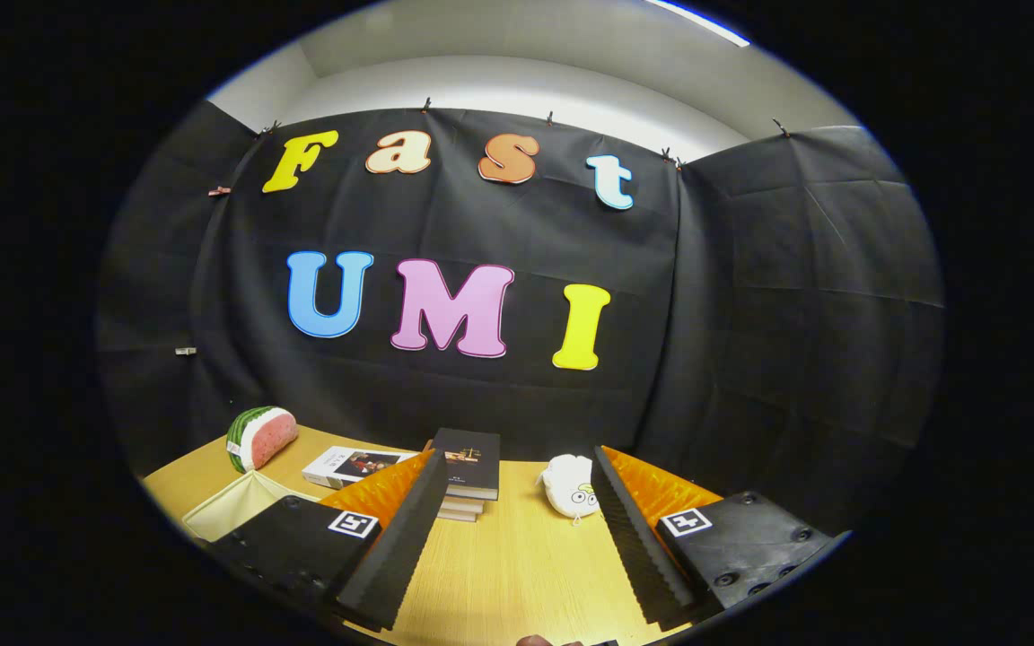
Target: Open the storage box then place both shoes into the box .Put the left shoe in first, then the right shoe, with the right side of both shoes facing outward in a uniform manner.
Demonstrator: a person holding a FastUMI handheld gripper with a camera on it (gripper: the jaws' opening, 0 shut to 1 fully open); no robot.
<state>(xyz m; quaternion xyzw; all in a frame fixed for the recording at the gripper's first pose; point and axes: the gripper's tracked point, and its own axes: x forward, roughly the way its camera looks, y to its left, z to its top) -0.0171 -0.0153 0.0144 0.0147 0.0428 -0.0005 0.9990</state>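
Note:
My gripper [521, 458] stands open, its two fingers [400, 538] spread wide over a light wooden table [517, 565] with nothing between them. To the left of the left finger lies part of a cream open-topped fabric box [234, 507], half hidden by the gripper's body. I cannot tell whether it is the storage box.
Beyond the fingers stands a stack of books [470, 475] with a dark cover on top. A white plush toy [569, 484] lies beside the right finger. Further left are a flat magazine [351, 467] and a watermelon-slice toy [258, 437]. Black cloth walls close the table's back and right.

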